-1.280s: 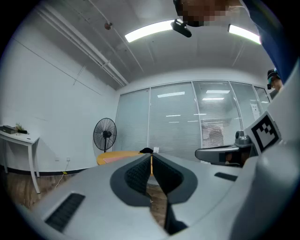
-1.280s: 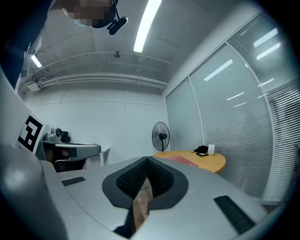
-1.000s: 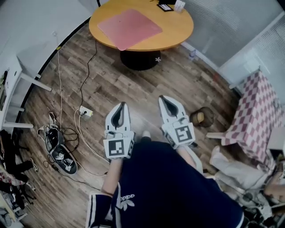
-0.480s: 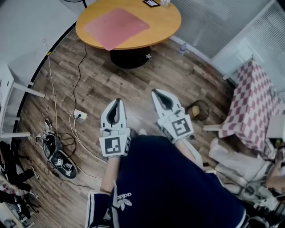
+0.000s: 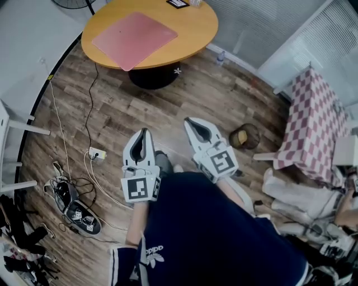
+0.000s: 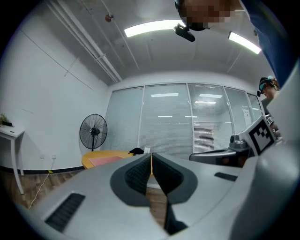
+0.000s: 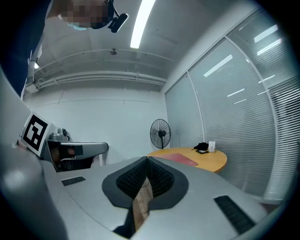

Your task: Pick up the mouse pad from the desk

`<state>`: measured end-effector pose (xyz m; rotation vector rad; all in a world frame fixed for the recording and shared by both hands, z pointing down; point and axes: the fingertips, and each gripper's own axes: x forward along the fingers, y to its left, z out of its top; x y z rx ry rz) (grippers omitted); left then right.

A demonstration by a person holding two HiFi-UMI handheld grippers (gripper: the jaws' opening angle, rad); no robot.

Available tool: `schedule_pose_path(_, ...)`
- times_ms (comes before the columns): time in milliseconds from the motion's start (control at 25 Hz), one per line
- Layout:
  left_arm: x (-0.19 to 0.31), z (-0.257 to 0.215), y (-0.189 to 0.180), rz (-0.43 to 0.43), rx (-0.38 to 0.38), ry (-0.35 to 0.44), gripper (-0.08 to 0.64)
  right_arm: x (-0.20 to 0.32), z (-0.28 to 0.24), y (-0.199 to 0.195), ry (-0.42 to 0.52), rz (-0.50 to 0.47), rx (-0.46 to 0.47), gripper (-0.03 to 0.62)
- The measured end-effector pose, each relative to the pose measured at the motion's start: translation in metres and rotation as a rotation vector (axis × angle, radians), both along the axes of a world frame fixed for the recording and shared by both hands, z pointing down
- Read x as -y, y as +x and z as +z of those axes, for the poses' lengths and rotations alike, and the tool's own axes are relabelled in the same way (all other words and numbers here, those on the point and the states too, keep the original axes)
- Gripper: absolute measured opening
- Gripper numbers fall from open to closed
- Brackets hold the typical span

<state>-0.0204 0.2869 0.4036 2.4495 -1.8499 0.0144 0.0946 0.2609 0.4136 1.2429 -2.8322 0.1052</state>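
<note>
Diagonally on desk [image 5: 196,28], mouse pad [image 5: 134,39], long axis perhaps up-right.

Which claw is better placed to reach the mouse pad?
Left, narrowly. The mouse pad lies almost straight ahead of the left claw; the right claw sits further to the side. Both are shut and far from the table.

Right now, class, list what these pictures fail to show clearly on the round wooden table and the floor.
1. Head view: small dark items at the far edge of the round wooden table, cut off by the picture's top edge.
2. Head view: what the round brown basket holds, too small to tell.
</note>
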Motion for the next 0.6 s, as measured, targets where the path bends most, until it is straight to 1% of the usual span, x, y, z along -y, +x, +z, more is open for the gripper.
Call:
schedule_pose_path(120,0.024,0.002,-0.008,0.025,0.003,-0.008,0.008,0.022,0.007,-0.016,-0.02,-0.011,-0.024,0.003)
schedule_pose_path(240,0.055,-0.005,-0.021,0.048,0.02,-0.006,0.006,0.047,0.006,-0.039,-0.035,-0.028,-0.043,0.003)
schedule_pose_path(440,0.1,-0.026,-0.044,0.09,-0.001,0.012,0.006,0.082,-0.01,-0.086,-0.014,-0.057,-0.045,0.003)
schedule_pose_path(520,0.113,-0.024,-0.055,0.102,0.007,0.009,0.006,0.093,-0.012,-0.098,-0.013,-0.05,-0.041,0.003)
schedule_pose_path(600,0.125,-0.018,-0.068,0.11,0.028,-0.002,0.006,0.104,-0.013,-0.102,-0.024,-0.033,-0.018,0.003)
